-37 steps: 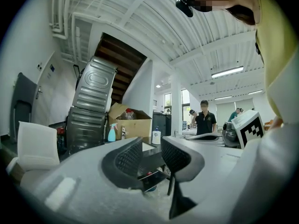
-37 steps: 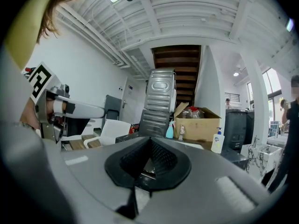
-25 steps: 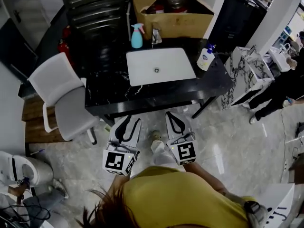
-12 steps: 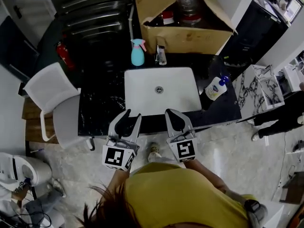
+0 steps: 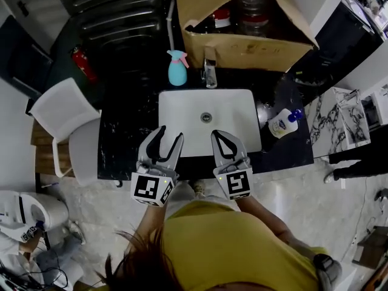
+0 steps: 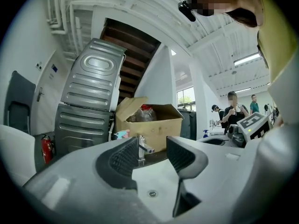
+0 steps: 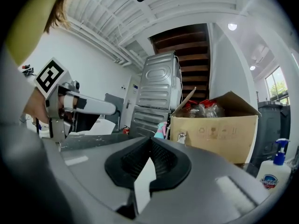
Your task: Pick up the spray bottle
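The spray bottle [image 5: 177, 68], teal with a pink trigger, stands upright on the black counter behind the white sink [image 5: 182, 105], at its far left corner. It also shows small in the left gripper view as the bottle [image 6: 122, 134] and in the right gripper view as the bottle [image 7: 161, 129]. My left gripper [image 5: 171, 133] hovers level over the sink's near edge, well short of the bottle. Its jaws have just been opening and stand open, nothing between them [image 6: 152, 155]. My right gripper [image 5: 217, 134] is beside it, its jaws shut and empty [image 7: 150, 141].
A faucet [image 5: 210, 71] stands right of the bottle, before a big cardboard box [image 5: 242, 38] of jugs. A soap pump bottle [image 5: 282, 123] lies at the counter's right. A white chair [image 5: 63, 117] and a fire extinguisher [image 5: 83, 63] are on the left.
Both grippers have moved forward from over the floor to over the sink's near edge. The left jaws stand wider apart than before. The right jaws stay shut.
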Motion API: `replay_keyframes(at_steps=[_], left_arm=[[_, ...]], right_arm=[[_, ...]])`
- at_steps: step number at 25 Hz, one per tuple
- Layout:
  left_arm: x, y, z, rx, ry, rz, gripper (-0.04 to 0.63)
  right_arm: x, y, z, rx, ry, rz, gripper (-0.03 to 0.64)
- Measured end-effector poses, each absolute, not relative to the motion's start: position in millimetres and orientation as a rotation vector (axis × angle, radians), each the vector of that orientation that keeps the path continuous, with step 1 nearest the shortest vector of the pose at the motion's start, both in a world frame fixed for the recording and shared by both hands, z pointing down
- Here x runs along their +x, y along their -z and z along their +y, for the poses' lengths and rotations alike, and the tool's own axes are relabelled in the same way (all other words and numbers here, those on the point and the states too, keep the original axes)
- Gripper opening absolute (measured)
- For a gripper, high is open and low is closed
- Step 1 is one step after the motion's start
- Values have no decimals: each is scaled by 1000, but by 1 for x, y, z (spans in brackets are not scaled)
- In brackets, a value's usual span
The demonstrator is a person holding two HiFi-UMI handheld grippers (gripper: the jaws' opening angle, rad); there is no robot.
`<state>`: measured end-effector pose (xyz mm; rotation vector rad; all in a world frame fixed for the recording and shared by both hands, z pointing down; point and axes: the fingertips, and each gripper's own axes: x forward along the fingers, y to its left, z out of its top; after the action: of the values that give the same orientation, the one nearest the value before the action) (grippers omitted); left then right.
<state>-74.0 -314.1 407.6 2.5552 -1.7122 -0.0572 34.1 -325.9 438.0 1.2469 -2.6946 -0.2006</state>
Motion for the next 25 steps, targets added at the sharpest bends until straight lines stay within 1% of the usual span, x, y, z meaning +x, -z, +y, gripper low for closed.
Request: replay_keyframes(at_steps=[13,25], left_arm=[[-89,-418,-400,2592,-8,-1665,241],[-104,-457,-469,2575,-70,-1634,291]], right_arm=[[24,-439,-383,1316,226,-2636,2],[9,-462,-429,1347,189,-2588,2]])
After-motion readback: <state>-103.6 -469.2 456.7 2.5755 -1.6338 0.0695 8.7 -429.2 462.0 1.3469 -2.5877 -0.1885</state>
